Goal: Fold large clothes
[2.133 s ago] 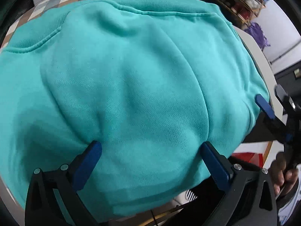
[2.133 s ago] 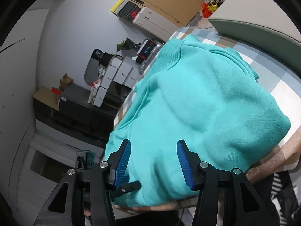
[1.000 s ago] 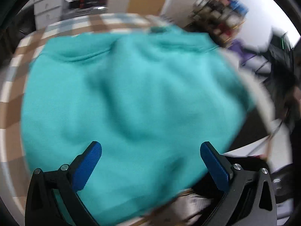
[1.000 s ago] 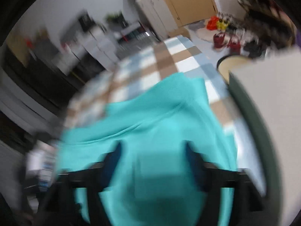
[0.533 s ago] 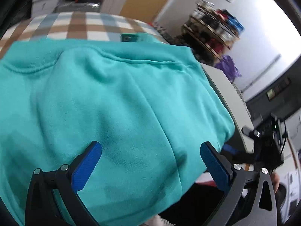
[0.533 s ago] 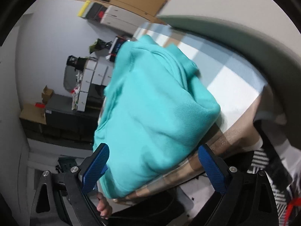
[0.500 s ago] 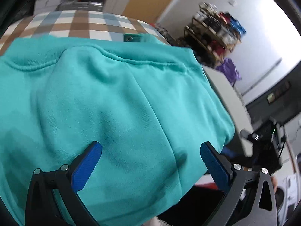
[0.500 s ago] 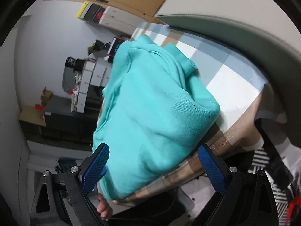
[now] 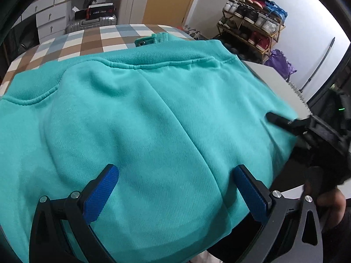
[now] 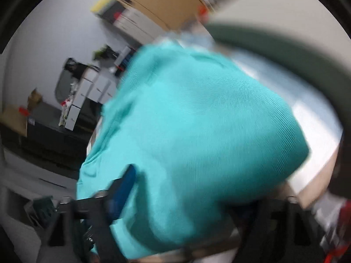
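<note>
Folded teal sweatshirt (image 9: 140, 118) spread over a checked tablecloth (image 9: 87, 41), filling the centre and left of the left wrist view, ribbed hem running across the upper part of the frame. Left gripper (image 9: 175, 195) low in the frame, blue pads wide apart, one at lower left, one at lower right, both above the near edge of the cloth with nothing pinched between them. Whether the pads rest on the fabric: cannot tell.

At the right edge of that view, right gripper (image 9: 285, 120) reaching in from the side, one dark finger lying on top of the garment's right corner; hand (image 9: 329, 199) behind it at lower right.

Right wrist view blurred. Sweatshirt (image 10: 197, 131) bulking through the centre, its corner pushed between the jaws. Left blue pad (image 10: 125, 188) against the fabric at lower left; the other finger hidden under the cloth at lower right. Jaws just been closing, cloth between them, still partly open; a firm grip cannot be told from the blur.

Shoe rack (image 9: 252, 28) at upper right of the left wrist view, white drawers (image 9: 52, 19) at upper left.
</note>
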Motion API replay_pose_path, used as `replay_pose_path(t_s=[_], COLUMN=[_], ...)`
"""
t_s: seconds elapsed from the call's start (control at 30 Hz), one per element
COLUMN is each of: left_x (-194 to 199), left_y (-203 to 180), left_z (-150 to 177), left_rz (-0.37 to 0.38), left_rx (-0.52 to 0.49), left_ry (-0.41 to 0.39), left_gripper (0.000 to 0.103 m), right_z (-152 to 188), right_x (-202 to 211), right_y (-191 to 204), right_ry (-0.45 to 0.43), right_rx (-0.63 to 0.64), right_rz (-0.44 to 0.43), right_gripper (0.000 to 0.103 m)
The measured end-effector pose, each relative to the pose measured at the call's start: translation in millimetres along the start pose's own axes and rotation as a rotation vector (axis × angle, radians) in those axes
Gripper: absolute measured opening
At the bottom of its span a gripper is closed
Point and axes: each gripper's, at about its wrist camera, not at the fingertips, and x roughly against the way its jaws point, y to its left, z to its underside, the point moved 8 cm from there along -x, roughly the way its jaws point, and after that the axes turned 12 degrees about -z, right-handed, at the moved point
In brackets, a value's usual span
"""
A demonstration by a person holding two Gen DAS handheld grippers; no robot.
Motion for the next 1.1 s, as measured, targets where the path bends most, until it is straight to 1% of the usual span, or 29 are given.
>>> replay_pose_path(t_s=[0.03, 0.1, 0.17, 0.23, 0.27, 0.33, 0.4, 0.43, 0.47, 0.5, 0.53, 0.57, 0.6, 0.67, 0.73, 0.77, 0.93, 1.0, 1.1], left_x=[-1, -2, -2, -2, -2, -2, -2, -3, -3, -3, -3, -3, -3, -4, -4, -4, -8, -11, -17], left_y=[0, 1, 2, 2, 2, 0, 0, 0, 1, 0, 0, 0, 0, 0, 0, 0, -9, -17, -35], left_z=[0, 0, 0, 0, 0, 0, 0, 0, 0, 0, 0, 0, 0, 0, 0, -1, -3, -7, -15], left_rz=[-0.009, -0.014, -0.01, -0.013, -0.017, -0.022, -0.023, -0.023, -0.023, -0.023, -0.023, -0.023, -0.024, -0.025, -0.019, -0.012, 0.031, 0.059, 0.129], left_rx=[-0.006, -0.004, 0.0, -0.008, -0.013, -0.014, -0.013, -0.013, -0.014, -0.013, -0.012, -0.012, -0.013, -0.014, -0.01, -0.004, -0.007, -0.005, 0.002], left_ry=[0.0, 0.0, 0.006, 0.009, 0.009, 0.008, 0.009, 0.011, 0.012, 0.012, 0.012, 0.012, 0.012, 0.013, 0.014, 0.017, 0.033, 0.036, 0.051], left_gripper=[0.102, 0.102, 0.102, 0.102, 0.102, 0.102, 0.102, 0.102, 0.102, 0.102, 0.102, 0.102, 0.102, 0.102, 0.102, 0.102, 0.102, 0.102, 0.102], right_z=[-2, -2, 0, -1, -2, -2, -1, 0, -1, 0, 1, 0, -1, -5, -8, -9, -14, -18, -31], right_x=[5, 11, 8, 0, -4, -8, -15, -21, -25, -26, -27, -28, -27, -21, -14, -13, -5, 1, 12], right_y=[15, 34, 35, 20, 8, -6, -26, -32, -35, -35, -33, -30, -22, -10, 4, 7, 17, 20, 27], right_ry=[-0.024, -0.053, -0.037, -0.016, 0.001, 0.018, 0.033, 0.051, 0.054, 0.042, 0.042, 0.042, 0.035, 0.033, 0.022, 0.022, 0.013, 0.002, -0.019], right_rx=[0.038, 0.096, 0.1, 0.029, -0.035, -0.116, -0.183, -0.211, -0.241, -0.249, -0.237, -0.206, -0.14, -0.028, 0.084, 0.12, 0.319, 0.382, 0.506], right_rz=[-0.063, -0.139, -0.148, -0.114, -0.106, -0.097, -0.032, -0.012, -0.016, -0.02, -0.01, 0.005, 0.01, 0.036, 0.041, 0.046, 0.108, 0.125, 0.171], right_gripper=[0.068, 0.068, 0.069, 0.07, 0.07, 0.07, 0.07, 0.07, 0.07, 0.066, 0.064, 0.053, 0.046, 0.029, 0.024, 0.022, 0.018, 0.017, 0.016])
